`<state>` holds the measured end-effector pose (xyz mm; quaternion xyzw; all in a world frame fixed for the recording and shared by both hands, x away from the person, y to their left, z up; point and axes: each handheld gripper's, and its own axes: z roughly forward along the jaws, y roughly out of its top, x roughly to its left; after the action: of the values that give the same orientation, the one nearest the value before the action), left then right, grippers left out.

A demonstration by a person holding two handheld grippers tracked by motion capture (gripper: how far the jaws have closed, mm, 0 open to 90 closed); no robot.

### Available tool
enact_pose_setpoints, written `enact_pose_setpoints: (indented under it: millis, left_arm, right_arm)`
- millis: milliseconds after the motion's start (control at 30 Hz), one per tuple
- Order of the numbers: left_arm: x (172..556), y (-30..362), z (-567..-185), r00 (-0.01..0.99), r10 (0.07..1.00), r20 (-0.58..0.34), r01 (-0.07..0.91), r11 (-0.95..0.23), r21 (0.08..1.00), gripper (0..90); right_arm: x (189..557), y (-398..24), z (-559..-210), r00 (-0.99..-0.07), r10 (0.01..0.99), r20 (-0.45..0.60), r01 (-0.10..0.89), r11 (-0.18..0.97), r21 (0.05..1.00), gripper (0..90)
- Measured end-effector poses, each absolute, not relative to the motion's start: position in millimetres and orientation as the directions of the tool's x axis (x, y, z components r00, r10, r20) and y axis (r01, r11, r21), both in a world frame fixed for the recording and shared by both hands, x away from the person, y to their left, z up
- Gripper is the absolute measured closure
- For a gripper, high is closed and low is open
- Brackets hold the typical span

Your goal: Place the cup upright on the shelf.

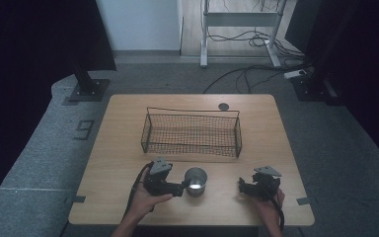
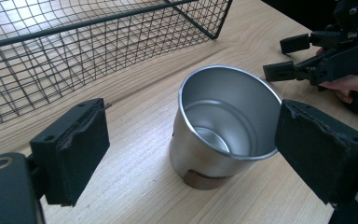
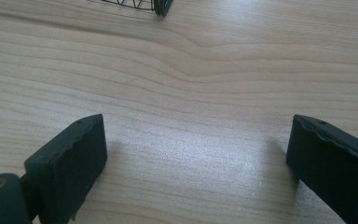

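A shiny metal cup (image 1: 196,180) stands upright and empty on the wooden table (image 1: 118,153), in front of a black wire basket (image 1: 192,147). My left gripper (image 1: 184,186) lies just left of the cup and points at it. In the left gripper view the cup (image 2: 223,116) sits between and a little beyond my left gripper (image 2: 193,144), whose jaws stand apart; the right pad is close to the rim and the left pad is well clear. My right gripper (image 1: 241,185) rests to the cup's right, open over bare wood (image 3: 196,154).
The basket (image 2: 74,46) is empty and spans the table's middle; its corner (image 3: 161,5) shows at the top of the right gripper view. A small black disc (image 1: 223,106) sits near the far edge. The right gripper (image 2: 293,58) shows beyond the cup.
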<state>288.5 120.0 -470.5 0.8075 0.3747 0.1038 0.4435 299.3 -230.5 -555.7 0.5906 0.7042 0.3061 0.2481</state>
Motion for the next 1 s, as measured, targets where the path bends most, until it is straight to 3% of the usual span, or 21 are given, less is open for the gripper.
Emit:
enact_pose_setpoints:
  millis: [300, 1000]
  left_arm:
    - [289.1, 103.3, -475.3, 0.713, 0.683, -0.159, 0.516, -0.357, 0.779, 10.2]
    - [290.7, 70.7, -495.9, 0.720, 0.683, -0.120, 0.517, -0.412, 0.750, 0.7]
  right_arm:
    - [299.3, -230.5, -555.6, -0.179, 0.984, 0.013, 0.680, 0.114, 0.724, 4.9]
    - [298.7, -230.7, -555.7, -0.174, 0.985, 0.014, 0.679, 0.109, 0.726, 5.9]
